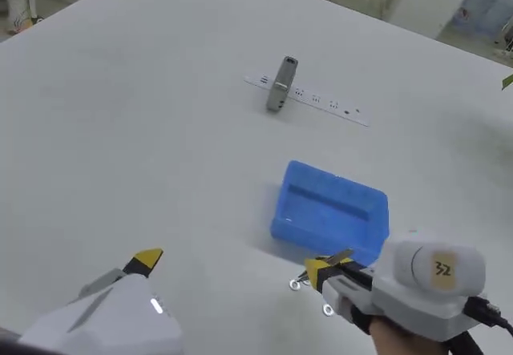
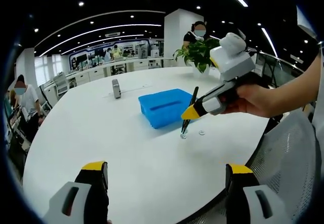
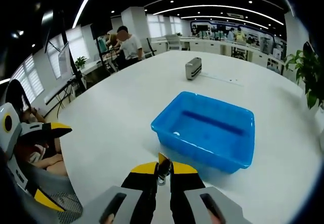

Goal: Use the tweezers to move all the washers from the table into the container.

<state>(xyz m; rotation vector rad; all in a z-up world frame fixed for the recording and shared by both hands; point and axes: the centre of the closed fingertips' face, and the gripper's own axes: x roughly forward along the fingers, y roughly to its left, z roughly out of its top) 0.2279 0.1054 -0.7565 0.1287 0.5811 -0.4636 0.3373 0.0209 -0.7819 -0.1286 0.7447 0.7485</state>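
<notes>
A blue container point(image 1: 333, 211) stands on the white table point(image 1: 160, 147). Just in front of it, my right gripper point(image 1: 325, 265) is shut on black tweezers point(image 2: 191, 107), and their tips point down at a washer point(image 2: 183, 136) on the table. A second washer point(image 2: 202, 132) lies close beside it. In the head view these are the washer point(image 1: 295, 284) and the second washer point(image 1: 328, 310). In the right gripper view, the right gripper point(image 3: 163, 164) pinches the tweezers point(image 3: 162, 172) before the container point(image 3: 207, 130), which holds a small pale ring-like speck point(image 3: 175, 133). My left gripper point(image 2: 164, 171) is open, well to the left, holding nothing.
A white power strip point(image 1: 321, 98) with a grey block point(image 1: 280, 84) standing on it lies beyond the container. A potted plant point(image 2: 198, 54) stands at the table's far side. People sit and stand at other desks around the room. A mesh chair point(image 2: 293, 148) is near the table edge.
</notes>
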